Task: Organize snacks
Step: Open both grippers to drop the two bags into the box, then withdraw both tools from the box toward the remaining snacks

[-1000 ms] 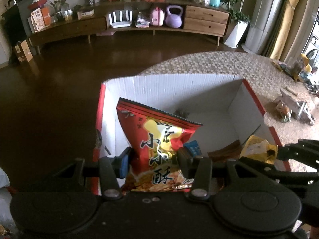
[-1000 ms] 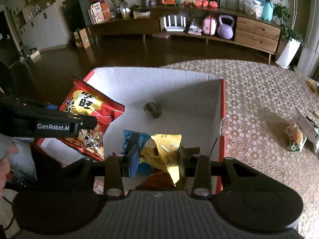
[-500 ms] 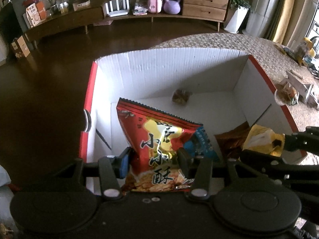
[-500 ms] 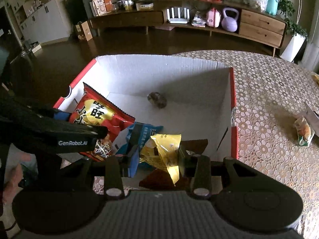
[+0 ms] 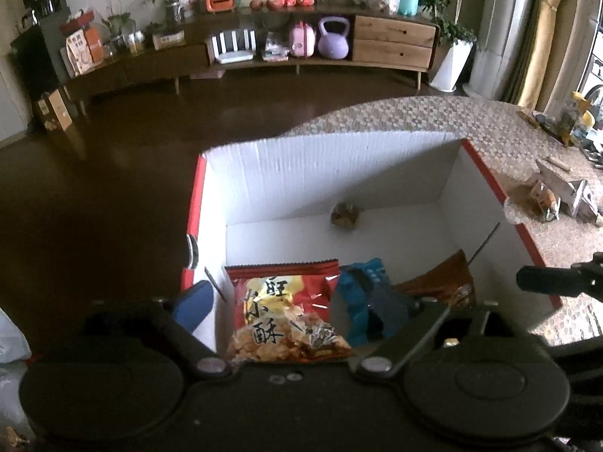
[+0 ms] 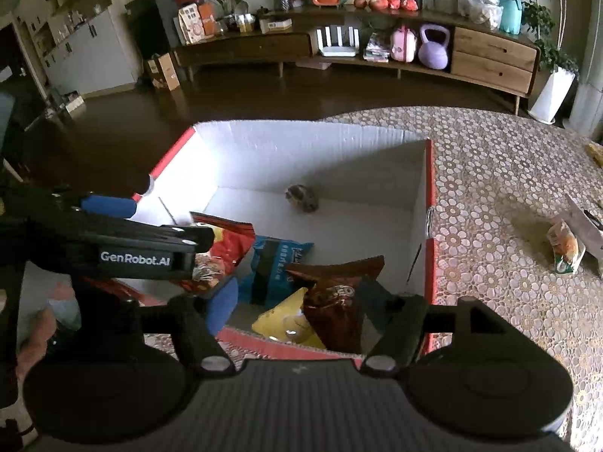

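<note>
A white cardboard box with a red rim (image 5: pixel 195 196) (image 6: pixel 429 173) stands on the table. My left gripper (image 5: pixel 280 303) hangs over its near left corner with its jaws opening wide. The red snack bag (image 5: pixel 286 316) (image 6: pixel 230 245) lies free on the box floor between them, untouched by the pads. My right gripper (image 6: pixel 297 301) is above the near right part, jaws also opening. Under it the yellow bag (image 6: pixel 282 324) rests loose beside a brown bag (image 6: pixel 335 290) (image 5: pixel 444 282) and a blue bag (image 6: pixel 277 260) (image 5: pixel 361 301).
A small wrapped snack (image 5: pixel 345 215) (image 6: pixel 301 197) sits at the box's far wall. On the lace tablecloth (image 6: pixel 508 173) to the right lie a snack packet (image 6: pixel 565 250) and some clutter. A person's hand (image 6: pixel 34 339) holds the left gripper. Dark floor and a sideboard lie beyond.
Both grippers have gone from shut to wide open. The red bag has dropped flat into the box from the left one, and the yellow bag has fallen in from the right one.
</note>
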